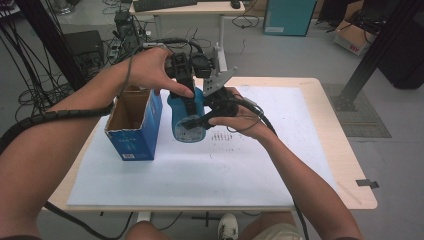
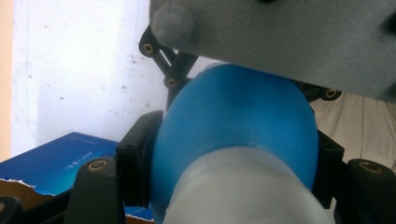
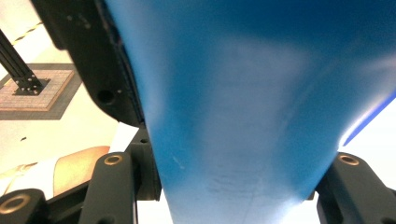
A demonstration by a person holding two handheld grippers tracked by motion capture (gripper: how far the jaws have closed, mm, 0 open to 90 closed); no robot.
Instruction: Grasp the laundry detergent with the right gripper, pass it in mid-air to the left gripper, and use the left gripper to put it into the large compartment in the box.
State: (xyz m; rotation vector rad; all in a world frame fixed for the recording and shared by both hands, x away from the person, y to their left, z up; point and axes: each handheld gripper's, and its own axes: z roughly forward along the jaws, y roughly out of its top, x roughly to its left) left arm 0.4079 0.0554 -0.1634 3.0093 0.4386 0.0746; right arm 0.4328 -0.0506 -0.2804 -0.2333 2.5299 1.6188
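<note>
Item: blue bottle [image 1: 186, 117], translucent blue plastic with a whitish neck section. Held in the air just above the white sheet [image 1: 200, 170] covering the table [image 1: 325, 115], just right of the blue carton [image 1: 135, 137]; whether it touched the carton could not be told.

Left tongs [image 1: 190, 107]: closed on the blue bottle from above. In the left gripper view the black jaws pressed both sides of the blue body [image 2: 233, 121], beside the whitish neck [image 2: 243, 186].

Right tongs [image 1: 197, 121]: clamped on the same bottle from the right side. In the right gripper view the blue wall [image 3: 243, 107] sat pinched between the jaws.

Blue carton: open-topped cardboard box, brown inside, top edge torn, standing upright on the sheet at the left of the bottle. White print on its front and on the face [image 2: 60, 158] seen in the left gripper view, too small and blurred to read.

White sheet: carried a patch of small dark marks [image 1: 222, 136] just right of the bottle, illegible.

No brand name could be read on the bottle.
</note>
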